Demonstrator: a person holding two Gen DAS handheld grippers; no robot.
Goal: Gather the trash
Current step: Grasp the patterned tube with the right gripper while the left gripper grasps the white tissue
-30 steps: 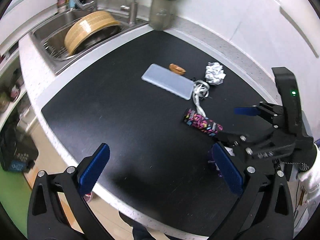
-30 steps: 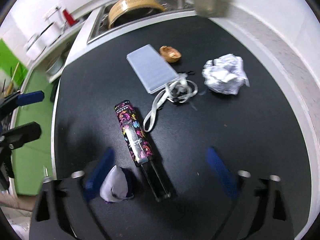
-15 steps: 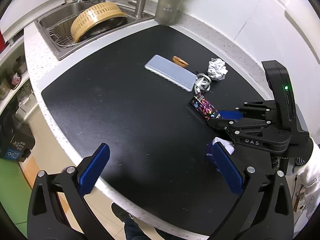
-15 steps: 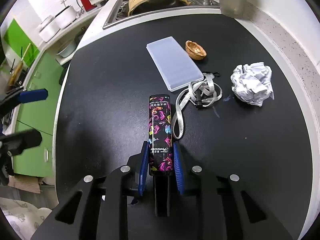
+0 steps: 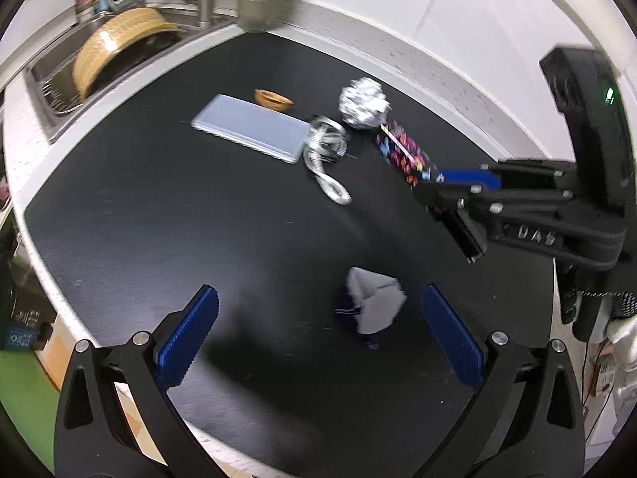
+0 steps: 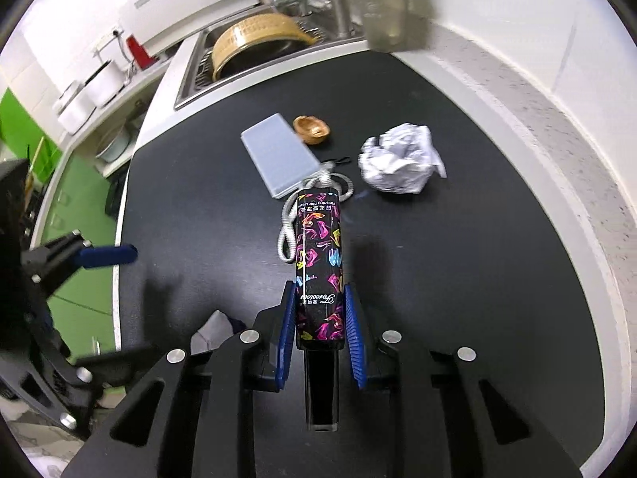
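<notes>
Between our right gripper pads: patterned hair-cream tube, clamped near cap end, long axis running forward along fingers, clear of black countertop. Our left gripper wide, empty; crumpled wrapper just ahead toward right pad, nearer left.

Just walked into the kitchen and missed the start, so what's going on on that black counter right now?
A person is clearing trash with a gripper in each hand. The right gripper is shut on a colourful patterned tube, its far end raised over the black counter. The left gripper is open above a small grey and purple wrapper, not touching it. A crumpled paper ball, a grey strap, a flat pale case and a nutshell lie on the counter.
</notes>
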